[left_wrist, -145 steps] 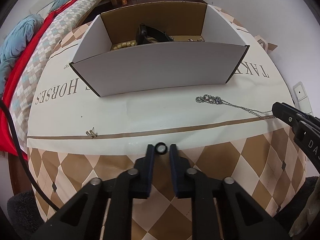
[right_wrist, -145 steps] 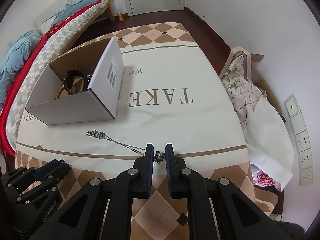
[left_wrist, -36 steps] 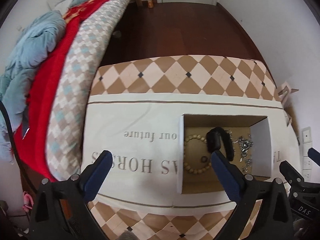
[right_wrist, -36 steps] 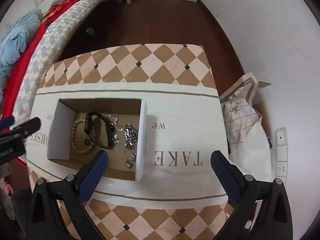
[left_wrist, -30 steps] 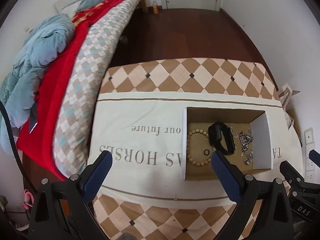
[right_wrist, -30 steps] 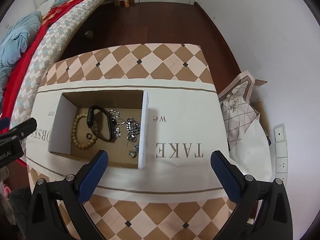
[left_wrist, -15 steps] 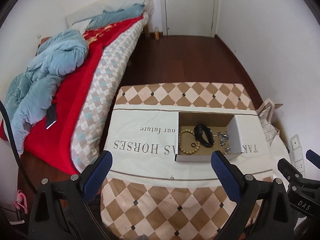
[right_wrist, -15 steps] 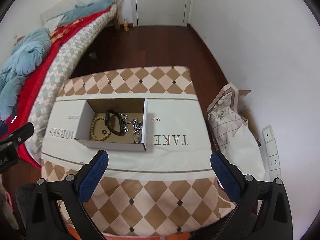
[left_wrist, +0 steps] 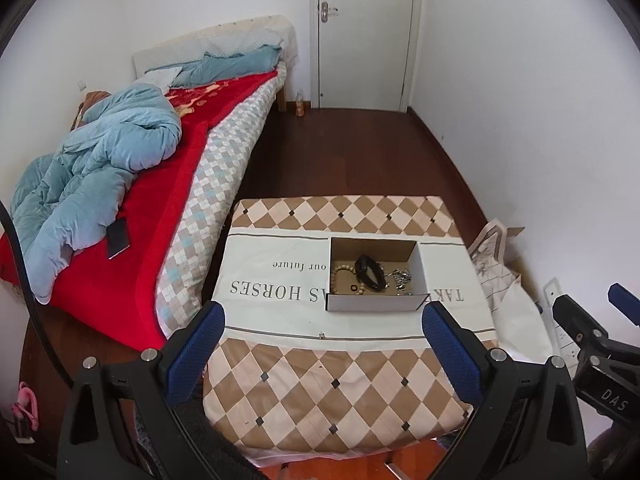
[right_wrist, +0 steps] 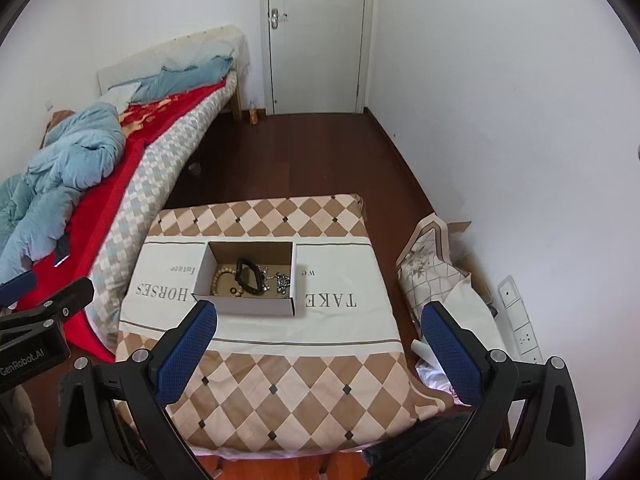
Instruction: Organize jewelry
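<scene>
A white cardboard box (left_wrist: 374, 303) stands on the cloth-covered table (left_wrist: 332, 380); it also shows in the right wrist view (right_wrist: 248, 306). Inside lie a wooden bead bracelet (left_wrist: 340, 278), a black watch band (left_wrist: 370, 272), a small ring (left_wrist: 354, 289) and silver chains (left_wrist: 402, 278). A tiny earring (left_wrist: 321, 335) lies on the cloth in front of the box. My left gripper (left_wrist: 320, 336) is wide open and empty, high above and well back from the table. My right gripper (right_wrist: 318, 332) is wide open and empty, equally far back.
A bed (left_wrist: 120, 184) with a red blanket and blue duvet runs along the left. A white door (left_wrist: 362, 32) is at the far wall. Bags and cardboard (right_wrist: 436, 276) lie right of the table by the wall, with a power strip (right_wrist: 518, 320).
Both grippers have pulled back and up from the table, so the box looks smaller and the whole room shows. Earlier they were shut on jewelry; now both are open and empty.
</scene>
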